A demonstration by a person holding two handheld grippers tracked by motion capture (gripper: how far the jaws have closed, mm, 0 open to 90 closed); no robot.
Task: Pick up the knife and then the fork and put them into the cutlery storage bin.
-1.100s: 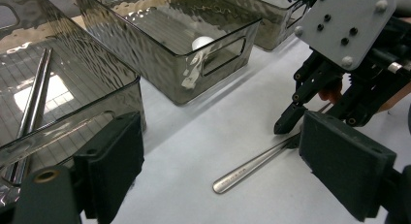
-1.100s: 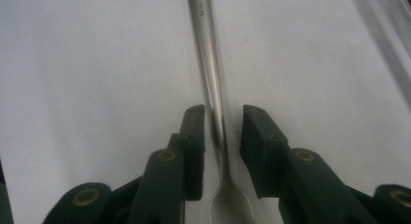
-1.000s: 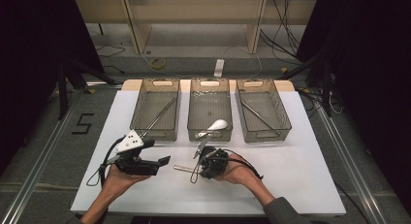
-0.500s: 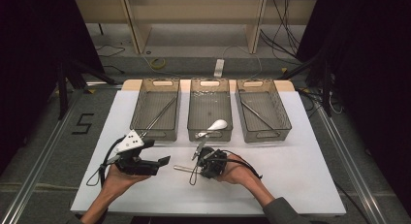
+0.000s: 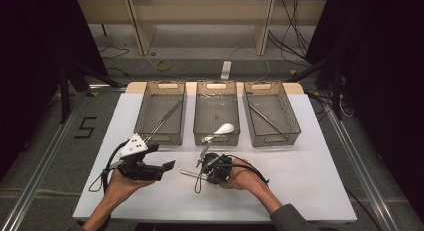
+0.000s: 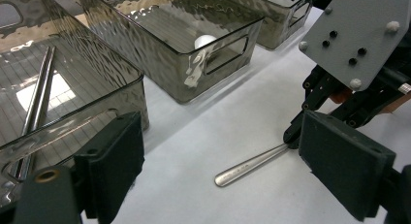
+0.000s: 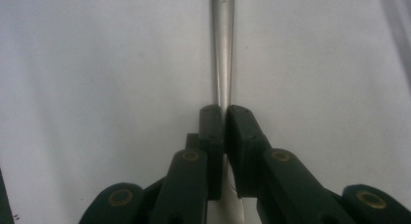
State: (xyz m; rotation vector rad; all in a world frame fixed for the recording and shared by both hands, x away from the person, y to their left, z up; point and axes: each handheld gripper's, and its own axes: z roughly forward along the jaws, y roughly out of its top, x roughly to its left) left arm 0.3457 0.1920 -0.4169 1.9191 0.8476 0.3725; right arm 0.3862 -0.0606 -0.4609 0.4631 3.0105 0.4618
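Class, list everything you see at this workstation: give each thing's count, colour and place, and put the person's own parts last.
Table: one, white top, centre of the high view.
Bins: three, smoky clear plastic, in a row at the table's far side.
Metal rods: thin, silver, in the left bin; another in the right bin.
White spoon: one, in the middle bin.
Metal utensil handle: one, silver, lying on the table in front of the bins.
Left tool: one, black, jaws open, held above the table.
Right tool: one, black, shut on the metal utensil handle.
Hands: two, at the near edge.
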